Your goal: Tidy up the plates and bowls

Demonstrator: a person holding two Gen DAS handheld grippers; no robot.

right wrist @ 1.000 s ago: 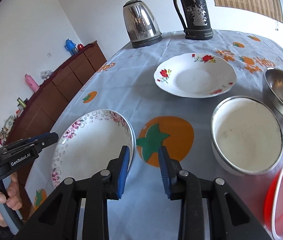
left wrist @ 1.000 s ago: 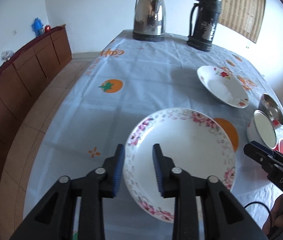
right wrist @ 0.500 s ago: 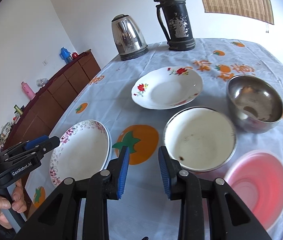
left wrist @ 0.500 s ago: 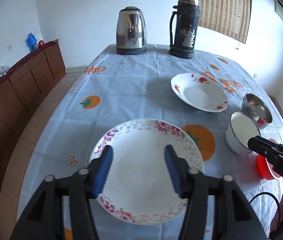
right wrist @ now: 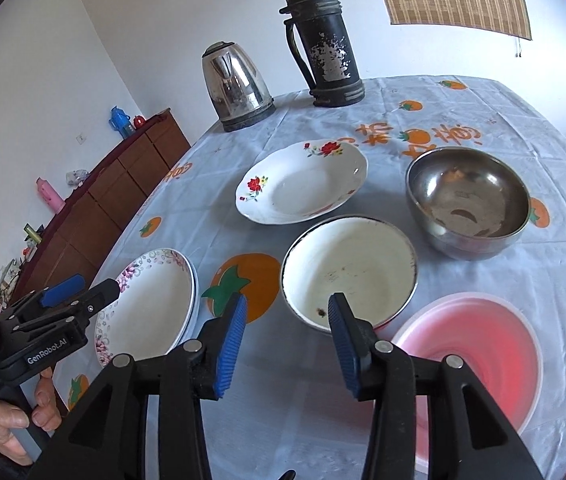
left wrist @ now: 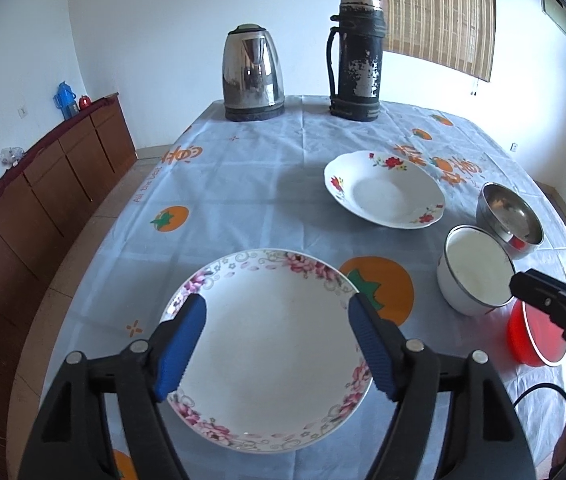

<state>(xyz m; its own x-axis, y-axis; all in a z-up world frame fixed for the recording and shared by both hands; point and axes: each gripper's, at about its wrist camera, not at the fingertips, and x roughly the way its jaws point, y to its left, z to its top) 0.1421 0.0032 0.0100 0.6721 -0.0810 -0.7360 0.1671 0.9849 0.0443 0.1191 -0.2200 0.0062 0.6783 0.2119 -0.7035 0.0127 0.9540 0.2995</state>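
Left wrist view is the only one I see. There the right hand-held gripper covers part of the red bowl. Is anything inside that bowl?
Observer: No. The right wrist view shows the whole red bowl, and it looks empty.
Operator: Does the right hand-held gripper hold something?
Observer: No. The right hand-held gripper is open. Its jaws have just been opening, and nothing is between them.
Operator: Is the pink-flowered plate a single one?
Observer: Probably not. The pink-flowered plate shows a double rim on its right edge, so it seems to be two plates stacked.
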